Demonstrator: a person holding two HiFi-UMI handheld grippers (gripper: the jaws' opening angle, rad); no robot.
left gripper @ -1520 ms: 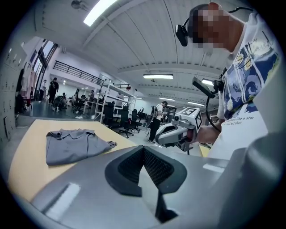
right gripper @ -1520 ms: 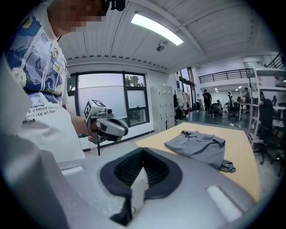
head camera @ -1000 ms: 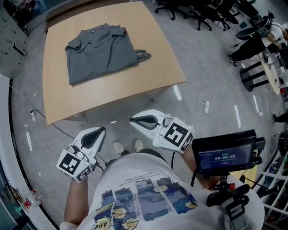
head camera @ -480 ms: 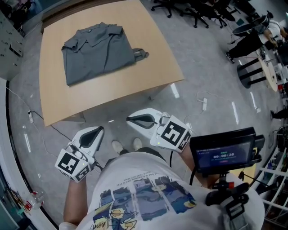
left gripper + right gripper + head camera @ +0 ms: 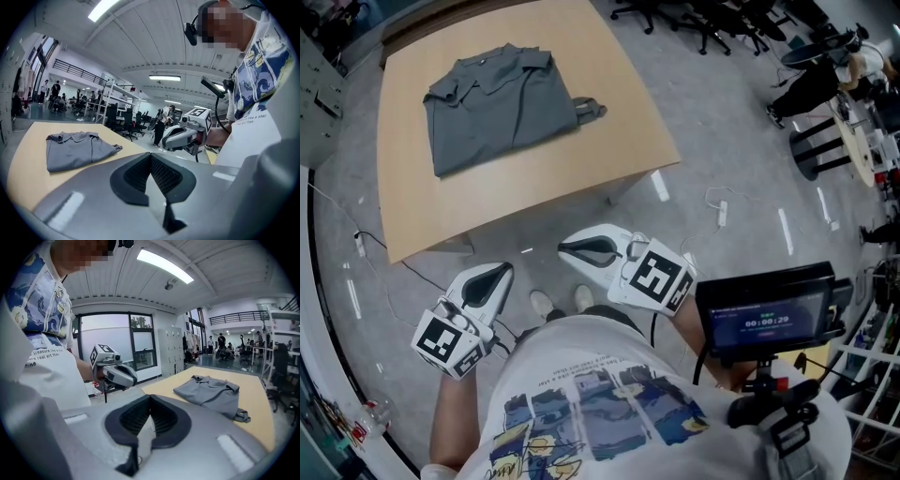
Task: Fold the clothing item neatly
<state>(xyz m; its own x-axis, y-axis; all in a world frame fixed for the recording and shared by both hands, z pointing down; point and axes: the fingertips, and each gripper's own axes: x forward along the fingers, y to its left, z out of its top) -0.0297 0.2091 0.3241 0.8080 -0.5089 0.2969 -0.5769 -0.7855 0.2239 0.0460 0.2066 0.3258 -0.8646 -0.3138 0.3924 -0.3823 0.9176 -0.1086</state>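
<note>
A grey polo shirt (image 5: 502,103) lies folded on the light wooden table (image 5: 534,187), collar toward the far side, with a small bit of sleeve sticking out at its right edge. Both grippers are held off the table, close to the person's body and over the floor. My left gripper (image 5: 501,271) is shut and empty. My right gripper (image 5: 566,249) is shut and empty too. The left gripper view shows the shirt (image 5: 77,149) far ahead, with the right gripper (image 5: 183,136) alongside. In the right gripper view the shirt (image 5: 211,392) lies on the table (image 5: 262,418).
A small screen on a rig (image 5: 769,319) hangs at the person's chest. The person's shoes (image 5: 562,302) stand on the grey floor just short of the table. Cables (image 5: 717,202) trail on the floor, and office chairs (image 5: 712,23) stand at the far right.
The head view has drifted slightly, so the table sits a little further left. Both grippers stay shut in nearly the same place; the shirt has not moved.
</note>
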